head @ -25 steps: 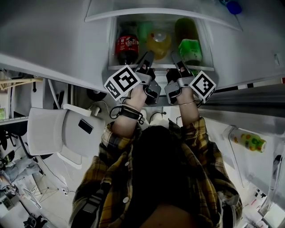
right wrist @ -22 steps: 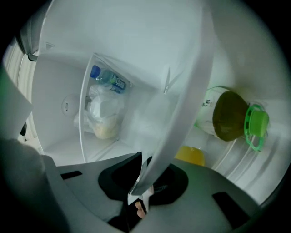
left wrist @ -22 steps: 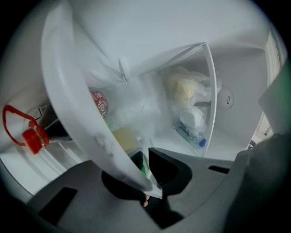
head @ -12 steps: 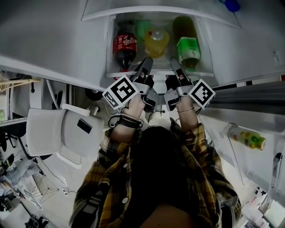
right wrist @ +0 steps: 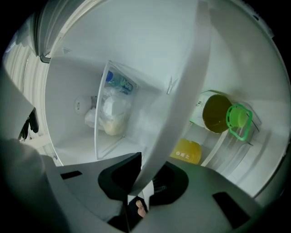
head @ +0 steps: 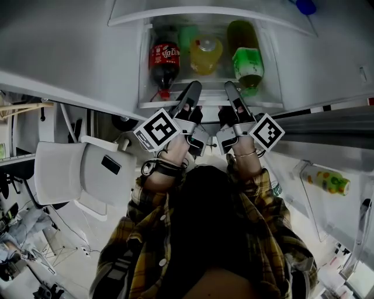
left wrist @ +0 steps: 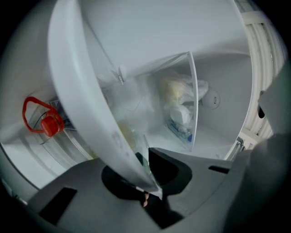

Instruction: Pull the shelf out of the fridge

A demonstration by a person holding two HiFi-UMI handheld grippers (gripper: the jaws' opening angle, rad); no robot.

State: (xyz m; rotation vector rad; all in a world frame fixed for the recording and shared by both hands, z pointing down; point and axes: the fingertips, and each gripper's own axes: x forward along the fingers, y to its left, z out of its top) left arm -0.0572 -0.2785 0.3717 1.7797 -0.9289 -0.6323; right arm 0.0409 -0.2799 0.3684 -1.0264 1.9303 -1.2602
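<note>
The fridge shelf has a white front rim and carries a cola bottle, a yellow bottle and a green bottle, all lying down. My left gripper is shut on the rim left of centre, and my right gripper is shut on it right of centre. In the left gripper view the white rim runs slantwise down into the shut left gripper, with the cola's red cap beside it. The right gripper view shows the rim pinched in the right gripper.
Below the shelf sits a clear bin holding bagged food. A white chair stands at my left. The open fridge door at right holds a bottle in its rack. A blue-capped bottle sits above.
The shelf has slid out toward me with both grippers still clamped on its rim. More of the bottles now shows in front of the fridge opening.
</note>
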